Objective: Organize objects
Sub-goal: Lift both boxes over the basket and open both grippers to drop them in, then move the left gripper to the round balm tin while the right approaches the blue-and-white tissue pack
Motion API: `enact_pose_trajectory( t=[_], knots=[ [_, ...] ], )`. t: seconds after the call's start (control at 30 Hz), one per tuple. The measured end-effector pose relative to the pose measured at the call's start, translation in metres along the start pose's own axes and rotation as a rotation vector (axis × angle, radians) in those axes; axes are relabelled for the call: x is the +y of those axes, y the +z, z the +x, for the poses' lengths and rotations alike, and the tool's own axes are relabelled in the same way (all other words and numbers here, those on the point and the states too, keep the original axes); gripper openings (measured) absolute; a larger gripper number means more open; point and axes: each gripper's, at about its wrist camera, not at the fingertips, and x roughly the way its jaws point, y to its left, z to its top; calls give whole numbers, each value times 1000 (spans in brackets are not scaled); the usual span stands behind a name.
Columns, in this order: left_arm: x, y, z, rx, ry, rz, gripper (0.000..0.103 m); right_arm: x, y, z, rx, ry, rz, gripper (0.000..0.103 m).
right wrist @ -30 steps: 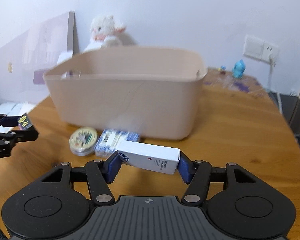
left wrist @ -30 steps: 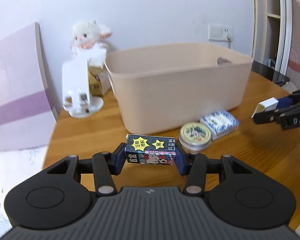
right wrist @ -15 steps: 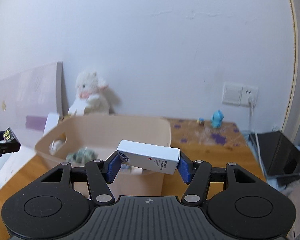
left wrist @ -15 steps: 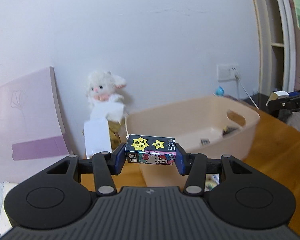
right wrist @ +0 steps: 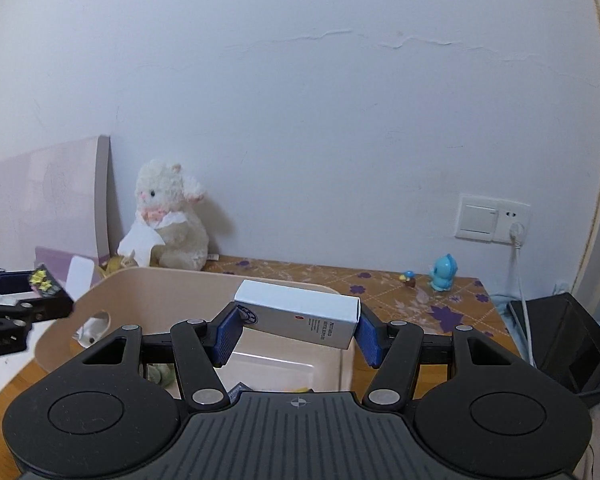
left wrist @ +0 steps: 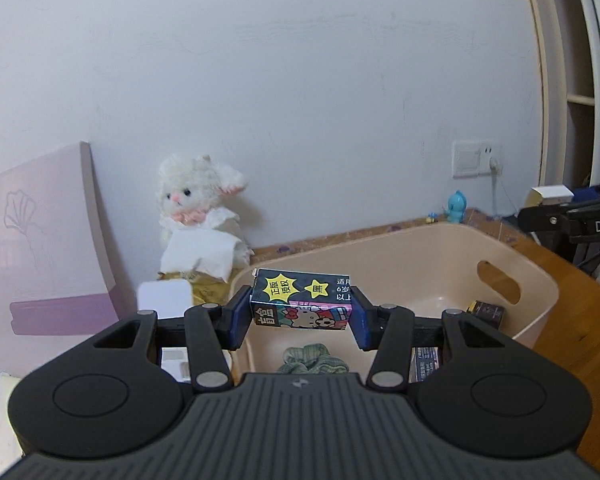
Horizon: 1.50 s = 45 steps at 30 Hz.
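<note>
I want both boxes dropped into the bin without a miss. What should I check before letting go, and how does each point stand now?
1. Left gripper holds the cartoon box firmly: ok.
2. Right gripper holds the white box firmly: ok, though it sits tilted.
3. Cartoon box over the bin opening: ok.
4. White box over the bin: ok.
5. Free floor space inside, beside the green cloth and small dark box: ok.
6. Drop height: cannot tell.

The beige bin [left wrist: 540, 304] is open-topped, with a green cloth [left wrist: 314, 360] and small boxes [left wrist: 486, 310] on its floor.
</note>
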Motion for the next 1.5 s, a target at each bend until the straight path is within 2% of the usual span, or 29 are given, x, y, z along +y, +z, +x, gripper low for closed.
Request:
enact_pose_trajectory(
  t=[0.3,0.4,0.47,0.5,0.57,0.6,0.63,0.67,0.9,1.03,1.23,1.5],
  knots=[
    [-24,-15,59,178,41,24,52,22,-15,51,131,-2,-62,57],
    [-26,-22,70,232,32,16,52,28,-24,64,185,-8,-94,57],
    [-21,-24,75,258,28,-28,54,30,-29,69,207,-11,-105,57],
    [-18,-24,76,272,33,-40,54,31,-32,72,223,-16,-114,65],
    [-17,-22,77,287,16,-40,58,32,-35,73,227,-25,-125,70],
    [-16,-21,75,291,9,-45,62,33,-36,72,226,-30,-129,77],
    [-16,-20,74,291,6,-50,69,33,-37,70,220,-33,-130,79],
    [-15,-19,71,284,7,-56,72,32,-37,68,213,-32,-128,81],
    [-3,-16,42,247,2,-72,79,16,-27,40,164,-21,-86,100],
    [0,-13,18,213,-13,-65,80,14,-28,18,148,-17,-105,103],
    [6,-15,-16,188,9,-47,84,7,-36,-10,145,-5,-93,103],
    [5,-44,-31,243,19,-10,86,6,-62,-32,172,-12,-120,103]
  ],
)
